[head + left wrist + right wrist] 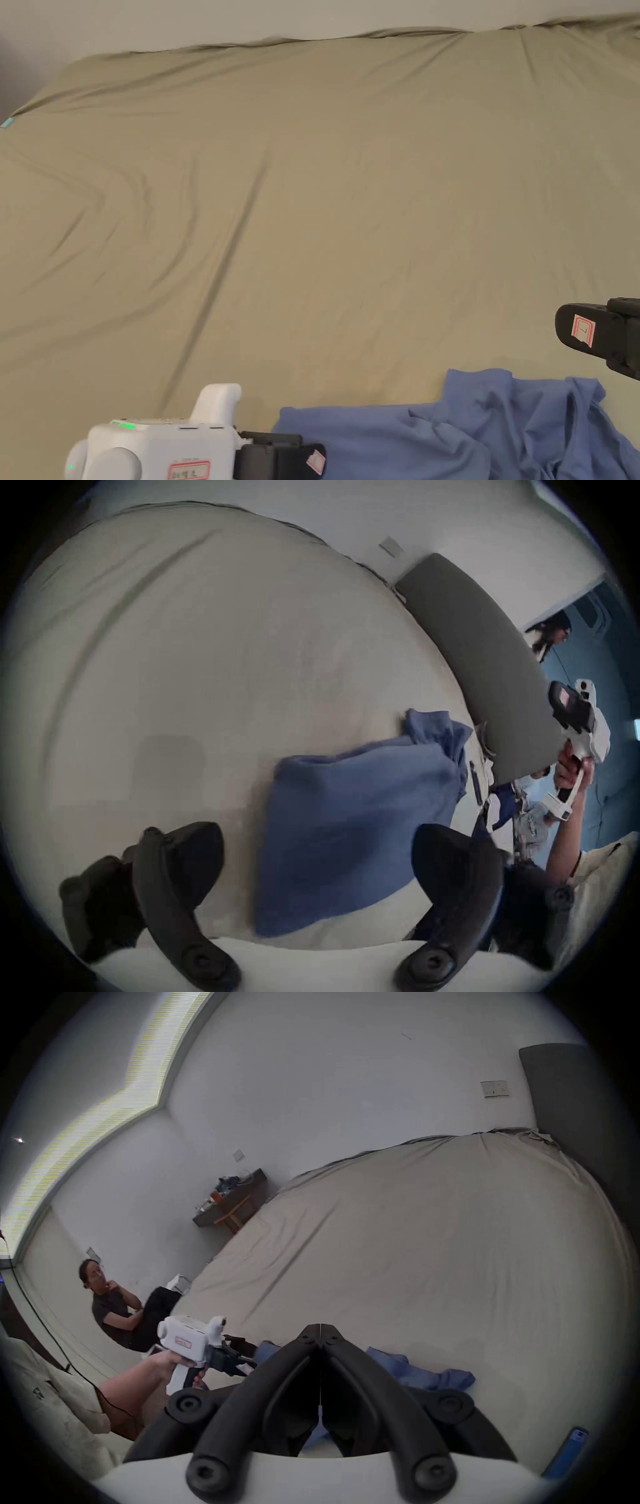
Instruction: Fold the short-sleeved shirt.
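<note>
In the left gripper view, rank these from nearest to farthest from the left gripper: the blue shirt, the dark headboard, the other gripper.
From the left gripper:
1. The blue shirt, crumpled on the bed sheet just ahead, between its open jaws.
2. The dark headboard and the right gripper, held up in a hand, both far off to the right; too close to call.

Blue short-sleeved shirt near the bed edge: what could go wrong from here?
1. The crumpled blue short-sleeved shirt lies bunched, so a grab may catch several layers.
2. It sits near the edge of the beige bed sheet and could slide off.
3. The right gripper, jaws shut and empty, must open first.
</note>
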{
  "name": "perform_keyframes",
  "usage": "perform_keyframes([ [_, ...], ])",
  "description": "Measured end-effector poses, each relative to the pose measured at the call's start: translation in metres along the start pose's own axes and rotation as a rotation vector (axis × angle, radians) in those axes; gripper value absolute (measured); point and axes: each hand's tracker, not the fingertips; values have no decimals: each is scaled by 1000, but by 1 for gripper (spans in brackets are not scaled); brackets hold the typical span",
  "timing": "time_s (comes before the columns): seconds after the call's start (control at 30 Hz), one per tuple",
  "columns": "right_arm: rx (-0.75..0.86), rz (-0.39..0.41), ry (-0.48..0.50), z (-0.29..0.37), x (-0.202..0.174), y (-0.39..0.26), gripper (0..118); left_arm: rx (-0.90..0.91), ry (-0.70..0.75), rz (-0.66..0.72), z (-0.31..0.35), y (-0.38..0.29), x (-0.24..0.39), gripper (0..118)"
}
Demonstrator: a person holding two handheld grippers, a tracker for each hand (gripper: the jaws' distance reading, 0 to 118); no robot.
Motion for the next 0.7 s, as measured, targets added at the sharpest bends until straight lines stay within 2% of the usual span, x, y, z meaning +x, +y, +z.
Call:
perform_keyframes([
  [0.07, -11, 21, -61, 0, -2, 0, 3, -7, 2, -13, -10, 0, 11, 102],
  [0.13, -24, 35, -122, -1, -3, 1, 3, -35, 108, -52, -20, -1, 11, 93],
  [0.23, -38, 49, -162, -2, -4, 2, 3, -4, 81, 41, -15, -3, 2, 58],
  [0.27, -38, 45, -162, -1, -3, 3, 3, 6, 31, 90, -13, -4, 1, 37],
  [0.3, -38, 39, -161, -1, -3, 3, 3, 12, -20, 132, -11, -6, 0, 26],
  [0.4, -22, 11, -159, 4, 1, 6, 3, 36, -55, 138, -1, -11, 8, 26],
  [0.5, 7, -14, -183, 11, 5, 11, 3, 90, -154, 263, 11, -14, 3, 26],
  [0.6, 43, 37, -353, 24, 1, 16, 3, 147, -73, 297, 35, -15, -5, 23],
  [0.7, 67, 88, -503, 33, -5, 16, 3, 221, -86, 356, 66, -13, -13, 22],
])
